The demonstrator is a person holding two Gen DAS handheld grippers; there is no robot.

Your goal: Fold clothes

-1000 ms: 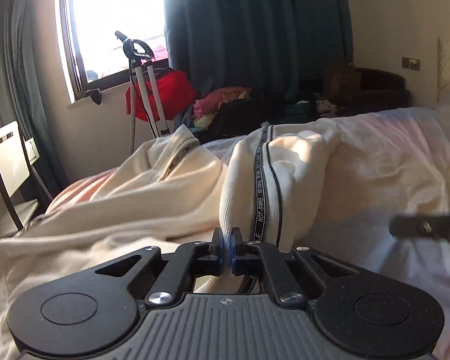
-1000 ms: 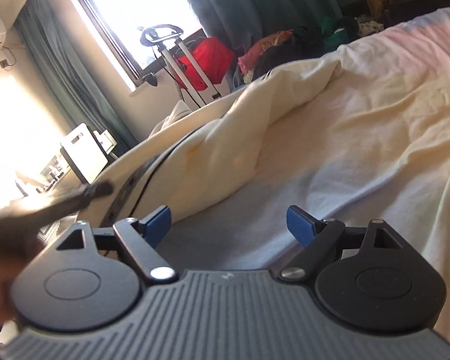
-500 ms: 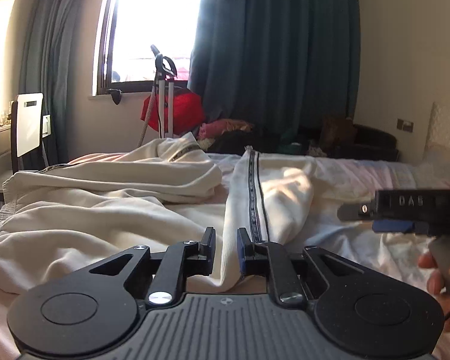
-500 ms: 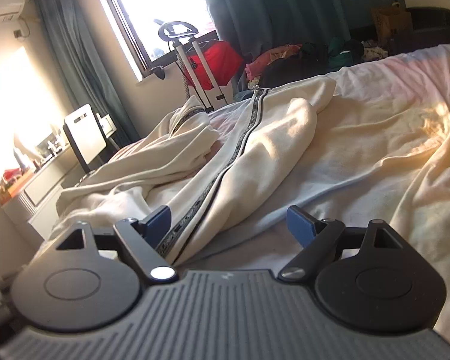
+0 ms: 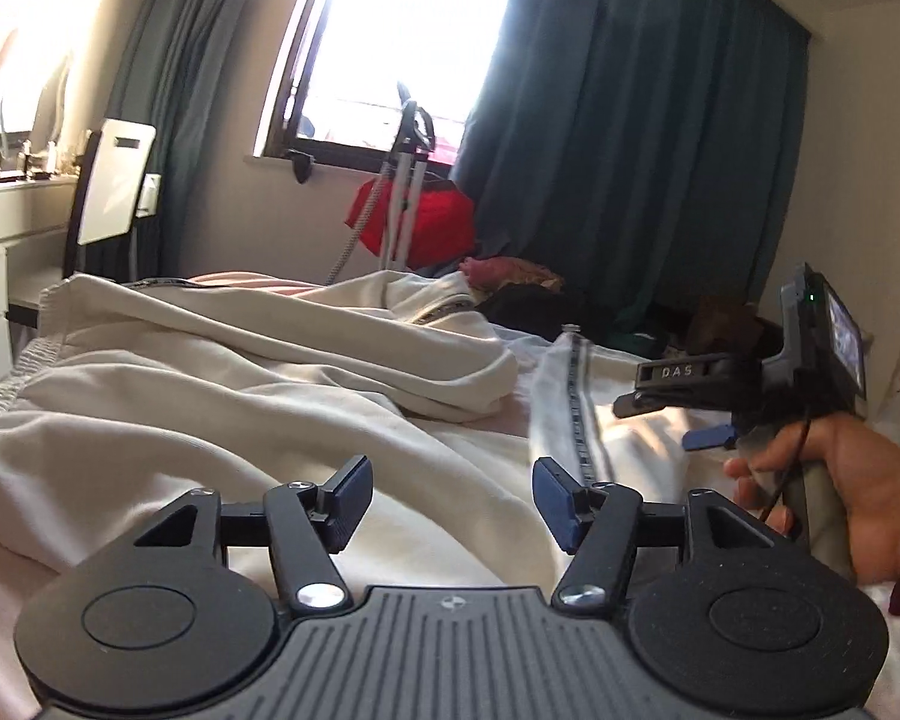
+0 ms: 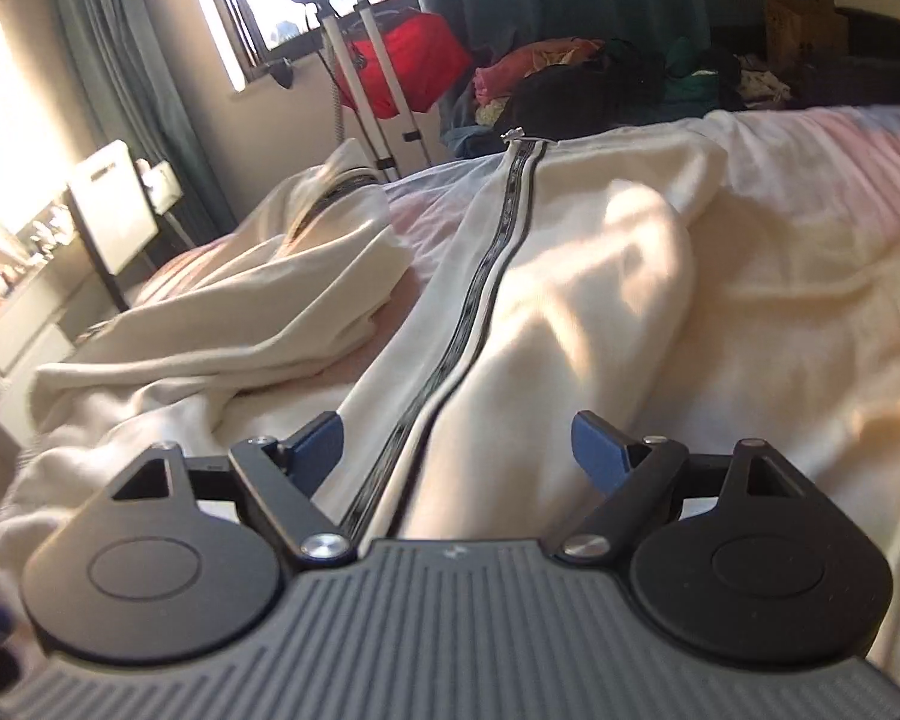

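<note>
Lying rumpled across the bed (image 6: 810, 252), the cream jacket (image 6: 570, 300) was held by neither tongs: the left tongs (image 5: 447, 495) were opening, empty; the right tongs (image 6: 456, 444) stood wide over its zip band. A fresh grasp was judged necessary next.

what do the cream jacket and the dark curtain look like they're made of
Cream jacket: soft knit, probably cotton fleece or jersey, matte; it slumps in thick rounded folds, with a woven-looking black tape along the zip. Dark curtain: heavy woven cloth, matte teal, hanging in deep straight pleats and blocking most light. Exact fibres can't be told.
</note>
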